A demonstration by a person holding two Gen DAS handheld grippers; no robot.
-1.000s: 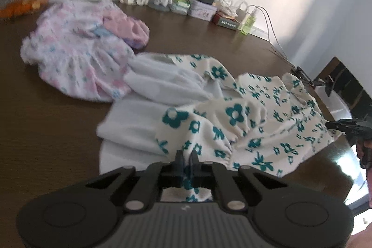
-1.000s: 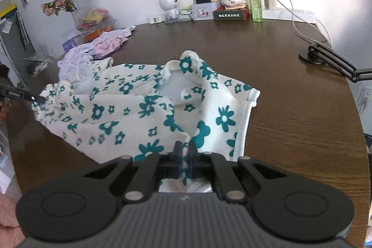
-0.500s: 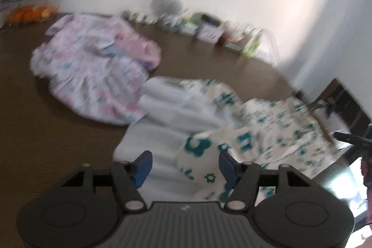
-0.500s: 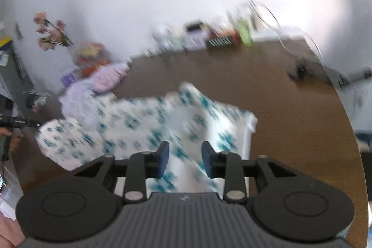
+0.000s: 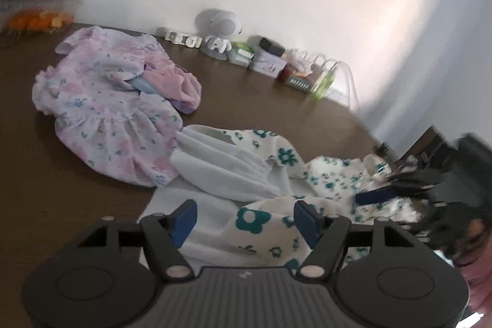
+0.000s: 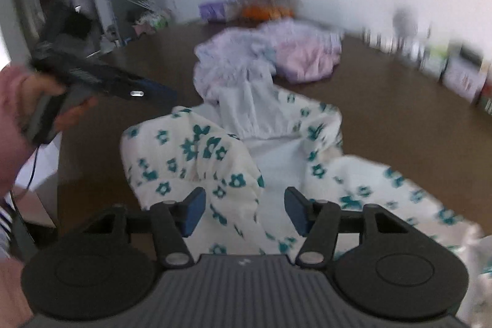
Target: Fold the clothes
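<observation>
A white cotton garment printed with teal flowers (image 5: pixel 276 162) lies crumpled on the dark brown wooden table (image 5: pixel 61 205), its plain white lining turned up in the middle. Both grippers hang just above it, tilted down toward the cloth.

The left gripper (image 5: pixel 244 220) has its jaws opening — the blue pads (image 5: pixel 184 217) stand well apart, and a flowered fold of the garment lies between them without either pad pressing on it. In the right wrist view that same gripper shows at the left edge, held in a hand (image 6: pixel 21 100).

The right gripper (image 6: pixel 244 209) is likewise opening, its jaws parted with a puffed, flowered fold under the gap and no pad clamped on it. From the left wrist view it appears only as a dark blur at the right side.

Beyond the flowered garment, touching its far edge, sits a heap of pink and lilac floral clothes (image 5: pixel 113 100). A row of small boxes and a white round-headed figurine (image 5: pixel 216 33) line the wall — too blurred in the right view to tell apart.
</observation>
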